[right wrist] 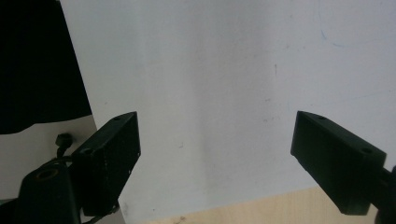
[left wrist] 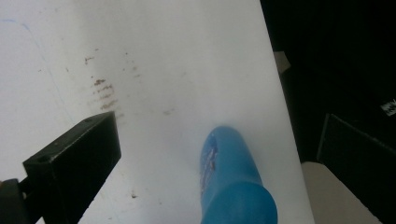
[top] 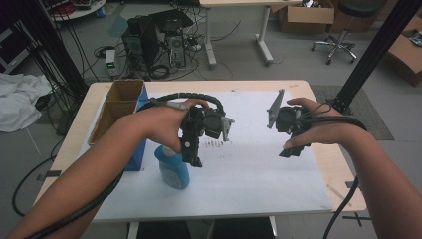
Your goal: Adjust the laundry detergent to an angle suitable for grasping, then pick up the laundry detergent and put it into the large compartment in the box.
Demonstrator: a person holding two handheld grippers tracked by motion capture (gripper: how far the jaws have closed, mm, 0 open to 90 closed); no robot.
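A wooden table (top: 326,164) carries a white sheet (top: 259,169) that covers most of its top, and on that sheet, near the front-left corner, stands a blue bottle (top: 174,169). The left gripper (top: 193,158) hangs just above and slightly to the right of the bottle, its jaws pointing down toward the sheet; in the left gripper view the bottle (left wrist: 233,186) rises between the two jaws, nearer the right one, with clear sheet showing on both sides, so the jaws stand wide apart and grip nothing. A patch of small brown marks (left wrist: 105,88) lies on the sheet beyond the bottle, toward the middle of the surface. The right gripper (top: 293,149) is held over the right half of the sheet, well apart from the bottle, and in the right gripper view its jaws are spread wide over bare white sheet (right wrist: 210,93), with the table's pale wooden edge (right wrist: 261,207) just below them. An open cardboard box (top: 119,107) stands along the left edge of the table, behind the bottle, with a blue side (top: 142,149) facing the sheet.
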